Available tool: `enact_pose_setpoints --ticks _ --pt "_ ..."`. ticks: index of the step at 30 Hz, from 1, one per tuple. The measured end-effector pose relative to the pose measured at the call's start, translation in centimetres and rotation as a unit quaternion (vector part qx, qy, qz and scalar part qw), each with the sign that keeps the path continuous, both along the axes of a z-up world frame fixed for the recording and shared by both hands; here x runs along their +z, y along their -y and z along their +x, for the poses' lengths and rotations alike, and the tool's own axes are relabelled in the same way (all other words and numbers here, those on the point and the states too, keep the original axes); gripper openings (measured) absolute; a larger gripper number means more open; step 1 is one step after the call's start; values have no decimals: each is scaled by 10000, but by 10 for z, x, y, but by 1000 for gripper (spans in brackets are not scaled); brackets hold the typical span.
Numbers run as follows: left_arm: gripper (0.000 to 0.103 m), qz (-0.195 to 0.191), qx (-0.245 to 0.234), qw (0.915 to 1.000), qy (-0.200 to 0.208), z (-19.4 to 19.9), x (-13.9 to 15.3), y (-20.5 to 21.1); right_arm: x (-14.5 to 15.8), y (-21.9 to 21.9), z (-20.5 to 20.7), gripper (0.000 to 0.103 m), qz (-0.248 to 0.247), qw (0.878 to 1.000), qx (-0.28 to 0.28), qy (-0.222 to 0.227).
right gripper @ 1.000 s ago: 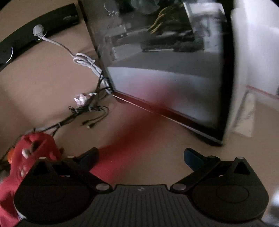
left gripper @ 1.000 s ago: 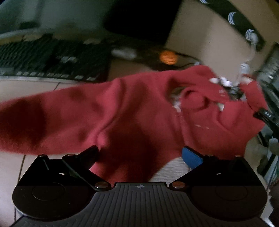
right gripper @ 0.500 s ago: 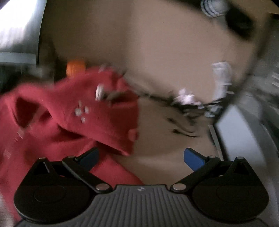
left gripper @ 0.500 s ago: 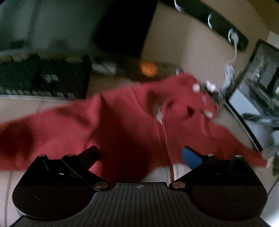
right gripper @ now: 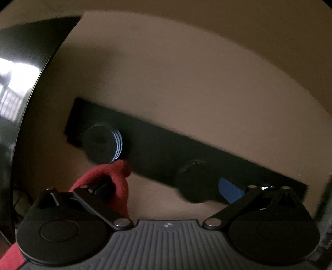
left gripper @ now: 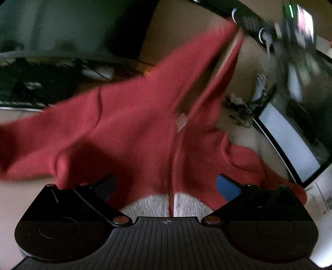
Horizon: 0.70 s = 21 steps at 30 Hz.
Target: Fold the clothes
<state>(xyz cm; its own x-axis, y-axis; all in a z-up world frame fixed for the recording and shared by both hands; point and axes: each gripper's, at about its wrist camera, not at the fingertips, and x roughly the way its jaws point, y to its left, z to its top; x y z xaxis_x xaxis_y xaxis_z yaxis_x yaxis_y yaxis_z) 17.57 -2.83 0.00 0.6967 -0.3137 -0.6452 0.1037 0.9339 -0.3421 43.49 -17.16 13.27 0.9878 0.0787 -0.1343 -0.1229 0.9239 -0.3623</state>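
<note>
Ahead of the left gripper [left gripper: 166, 184], a red fleece zip hoodie with white fuzzy lining [left gripper: 134, 128] spreads over the beige tabletop [left gripper: 12, 199]; its hem sits between the widely parted fingers, nothing clamped. One strip of the hoodie is stretched up toward a black bar speaker [left gripper: 249, 18]. Right gripper [right gripper: 168, 187] jaws are wide too, red fabric [right gripper: 116, 176] draped over its left finger [right gripper: 101, 188], pointing at the speaker [right gripper: 186, 155]. Dark keyboard [left gripper: 25, 91] far left.
</note>
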Motion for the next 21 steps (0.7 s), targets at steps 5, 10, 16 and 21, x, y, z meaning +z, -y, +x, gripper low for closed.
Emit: enact_pose_setpoints --ticks 5,10,16,21 --pt "103 -41 -123 9998 -114 1 -7 12 -36 -22 9 103 -398 9955 235 -828" --pt "103 12 -158 9998 -137 -9 -5 7 -29 -2 -12 103 -97 9868 322 -1581" --pt "103 266 -67 9996 -25 -21 7 -25 -17 27 -63 103 311 9744 326 -2202" --pt "103 631 -149 9978 109 -37 15 -50 -38 37 -136 103 -11 9701 -72 -2427"
